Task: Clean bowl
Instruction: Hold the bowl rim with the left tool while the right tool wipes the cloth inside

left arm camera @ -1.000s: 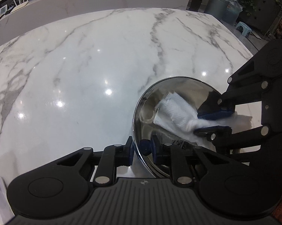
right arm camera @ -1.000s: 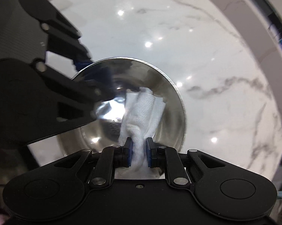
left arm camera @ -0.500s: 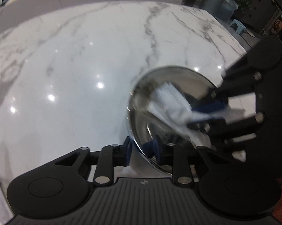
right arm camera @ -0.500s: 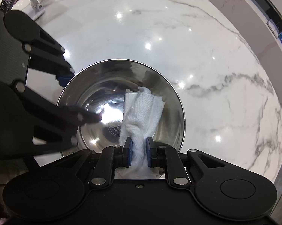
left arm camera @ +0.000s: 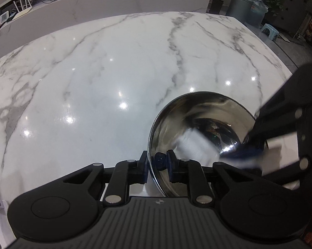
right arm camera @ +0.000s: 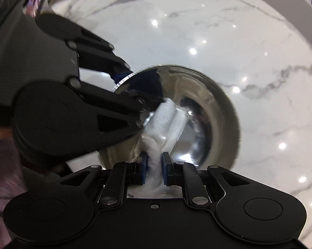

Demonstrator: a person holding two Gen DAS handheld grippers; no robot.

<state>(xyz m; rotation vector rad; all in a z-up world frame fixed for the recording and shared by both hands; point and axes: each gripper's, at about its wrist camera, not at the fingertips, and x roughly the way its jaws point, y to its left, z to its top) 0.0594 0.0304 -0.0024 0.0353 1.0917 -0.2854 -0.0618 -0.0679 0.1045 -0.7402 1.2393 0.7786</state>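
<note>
A shiny steel bowl sits on the white marble counter. My left gripper is shut on the bowl's near rim, one finger outside and one inside. My right gripper is shut on a white cloth and presses it against the bowl's inner wall. In the left wrist view the cloth is motion-blurred inside the bowl, with the right gripper over the bowl's right side. In the right wrist view the left gripper reaches in from the left and grips the rim.
A raised marble ledge runs behind the counter. Beyond the counter's far right edge stand a grey bin, plants and a small stool.
The cloth has swept across the bowl's inside toward the wall near my left gripper. The bowl has shifted and tilted a little. Both grips are unchanged.
</note>
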